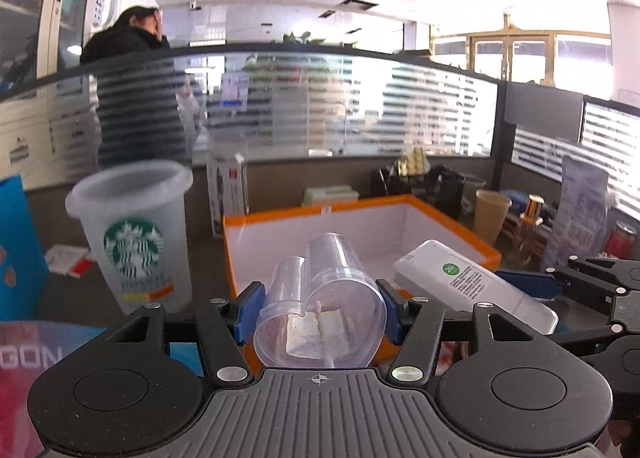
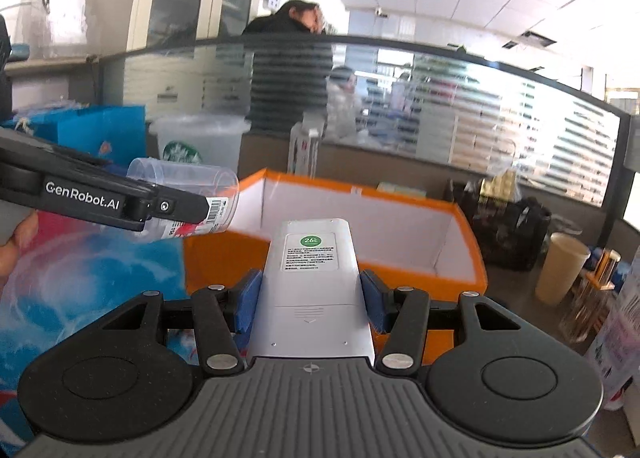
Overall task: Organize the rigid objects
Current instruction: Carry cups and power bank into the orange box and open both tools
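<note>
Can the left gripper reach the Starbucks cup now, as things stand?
Probably not yet: the left gripper is shut on a clear plastic container, so it cannot take the Starbucks cup.

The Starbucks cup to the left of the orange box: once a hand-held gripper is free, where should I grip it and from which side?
Grip the Starbucks cup across its mid-body near the logo, coming in level from the front. It stands upright and tapers toward the base, with a flared rim that would likely stop it slipping down. Its right side, toward the orange box, looks open; the blue bag crowds its left.
</note>
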`<state>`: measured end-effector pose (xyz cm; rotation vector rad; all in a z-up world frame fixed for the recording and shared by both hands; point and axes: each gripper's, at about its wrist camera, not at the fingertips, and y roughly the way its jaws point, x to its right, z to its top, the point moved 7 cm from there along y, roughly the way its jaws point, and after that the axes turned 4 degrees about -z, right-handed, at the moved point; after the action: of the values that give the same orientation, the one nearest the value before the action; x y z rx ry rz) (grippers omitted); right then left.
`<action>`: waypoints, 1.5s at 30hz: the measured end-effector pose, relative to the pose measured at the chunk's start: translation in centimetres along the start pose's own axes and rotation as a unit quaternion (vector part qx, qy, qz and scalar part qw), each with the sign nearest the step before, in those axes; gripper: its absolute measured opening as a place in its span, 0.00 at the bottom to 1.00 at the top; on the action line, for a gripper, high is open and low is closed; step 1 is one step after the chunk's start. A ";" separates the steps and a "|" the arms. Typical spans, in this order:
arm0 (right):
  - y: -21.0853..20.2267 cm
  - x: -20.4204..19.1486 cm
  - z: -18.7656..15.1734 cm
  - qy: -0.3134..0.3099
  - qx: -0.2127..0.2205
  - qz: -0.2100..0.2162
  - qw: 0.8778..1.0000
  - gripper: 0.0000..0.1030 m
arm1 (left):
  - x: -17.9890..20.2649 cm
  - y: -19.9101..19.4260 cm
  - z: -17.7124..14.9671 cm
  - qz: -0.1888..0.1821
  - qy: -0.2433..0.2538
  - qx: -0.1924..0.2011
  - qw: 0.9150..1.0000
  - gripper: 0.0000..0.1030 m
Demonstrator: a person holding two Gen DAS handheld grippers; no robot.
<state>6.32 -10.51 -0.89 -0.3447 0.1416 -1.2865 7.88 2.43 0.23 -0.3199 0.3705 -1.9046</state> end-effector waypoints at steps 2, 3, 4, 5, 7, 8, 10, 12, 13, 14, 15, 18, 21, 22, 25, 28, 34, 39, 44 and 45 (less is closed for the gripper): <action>0.2 0.7 0.9 0.001 0.011 -0.005 1.000 0.49 | 0.0 0.4 0.9 0.002 0.003 0.006 1.000 0.56; 0.4 0.9 1.3 0.000 0.016 -0.008 1.000 0.49 | 0.0 0.6 1.3 0.002 0.003 0.007 1.000 0.56; 0.6 1.2 1.7 0.000 0.020 -0.010 1.000 0.49 | 0.0 0.9 1.8 0.001 0.003 0.009 1.000 0.56; 1.0 1.6 2.2 0.001 0.025 -0.012 1.000 0.49 | 0.0 1.3 2.2 0.000 0.003 0.010 1.000 0.56; 1.6 2.2 3.0 0.003 0.030 -0.012 0.999 0.49 | 0.1 1.9 3.2 0.001 0.005 0.014 1.000 0.56; 2.2 2.5 3.5 0.005 0.031 -0.013 0.999 0.49 | 0.1 2.3 3.6 0.002 0.006 0.016 1.000 0.56; 3.1 3.2 4.0 0.007 0.032 -0.013 0.999 0.49 | -0.1 3.1 4.5 0.004 0.006 0.018 1.000 0.56; 4.3 3.8 4.6 0.009 0.031 -0.011 0.999 0.49 | -0.3 3.8 5.2 0.005 0.005 0.019 1.000 0.56; 4.9 4.2 4.9 0.011 0.031 -0.011 0.999 0.49 | -0.4 4.4 5.5 0.006 0.005 0.018 1.000 0.56; 5.6 4.4 5.2 0.012 0.030 -0.011 0.999 0.49 | -0.6 4.9 5.8 0.007 0.004 0.016 1.000 0.56; 6.2 4.7 5.5 0.013 0.028 -0.011 0.999 0.49 | -0.7 5.5 6.0 0.008 0.003 0.014 1.000 0.56; 8.0 5.5 5.9 0.019 0.021 -0.010 1.000 0.49 | -1.2 7.4 6.4 0.007 -0.007 0.002 1.000 0.56; 9.9 6.1 5.7 0.023 0.004 -0.009 1.000 0.49 | -1.8 9.5 5.9 0.009 -0.015 -0.016 1.000 0.56; 10.5 6.2 5.4 0.022 -0.003 -0.009 1.000 0.49 | -2.1 10.3 5.3 0.009 -0.020 -0.026 0.999 0.56; 12.3 6.3 4.2 0.027 -0.035 0.000 0.999 0.49 | -2.8 12.3 3.7 0.009 -0.032 -0.055 0.998 0.56; 14.1 6.5 3.0 0.031 -0.069 0.012 0.997 0.49 | -3.4 14.0 2.4 0.008 -0.044 -0.082 0.996 0.56; 16.3 5.7 1.5 0.009 -0.134 0.028 0.991 0.49 | -3.9 15.7 0.6 0.009 -0.040 -0.118 0.992 0.56; 17.6 5.5 0.5 -0.012 -0.163 0.015 0.986 0.49 | -3.8 16.1 0.3 0.011 -0.019 -0.130 0.991 0.56; 18.4 5.6 0.1 -0.008 -0.179 0.005 0.984 0.49 | -3.4 16.8 0.2 0.018 0.004 -0.146 0.989 0.56; 18.4 5.5 0.1 -0.009 -0.183 0.004 0.983 0.49 | -3.3 17.0 0.2 0.017 0.007 -0.150 0.988 0.56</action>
<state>24.72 -11.41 -6.34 -0.6687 0.3663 -1.2474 23.59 -0.26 -6.59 -0.4965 0.6710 -1.8172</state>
